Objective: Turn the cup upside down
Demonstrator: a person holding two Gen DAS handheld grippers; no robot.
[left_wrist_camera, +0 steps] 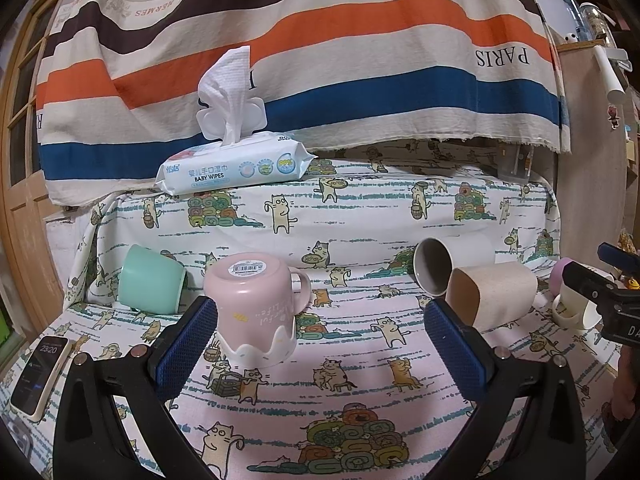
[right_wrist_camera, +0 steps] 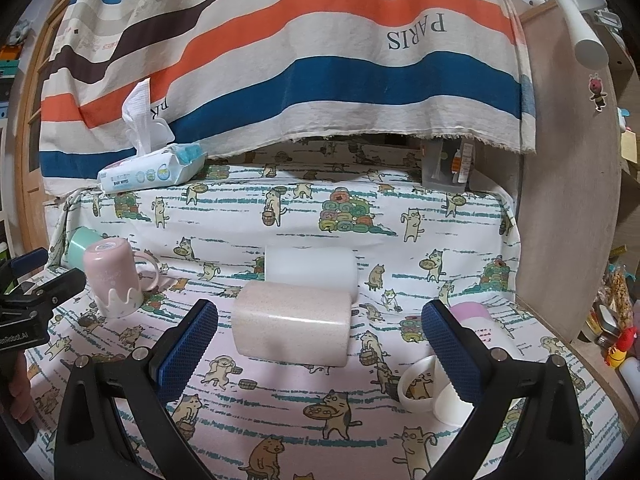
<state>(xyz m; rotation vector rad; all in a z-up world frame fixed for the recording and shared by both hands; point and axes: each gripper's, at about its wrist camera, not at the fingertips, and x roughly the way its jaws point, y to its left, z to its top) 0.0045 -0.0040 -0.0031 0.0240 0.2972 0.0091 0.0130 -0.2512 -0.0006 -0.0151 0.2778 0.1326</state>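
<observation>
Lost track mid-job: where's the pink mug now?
Left wrist view: the pink mug stands upside down, left of centre, beside the tipped mint cup.

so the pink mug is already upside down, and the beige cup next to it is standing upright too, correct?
Not quite. The pink mug is upside down, base up, but the beige cup is not upright: it lies on its side on the cloth, as the right wrist view shows.

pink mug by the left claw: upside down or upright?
Upside down. The pink mug shows its barcoded base on top, rim down on the cloth.
</observation>
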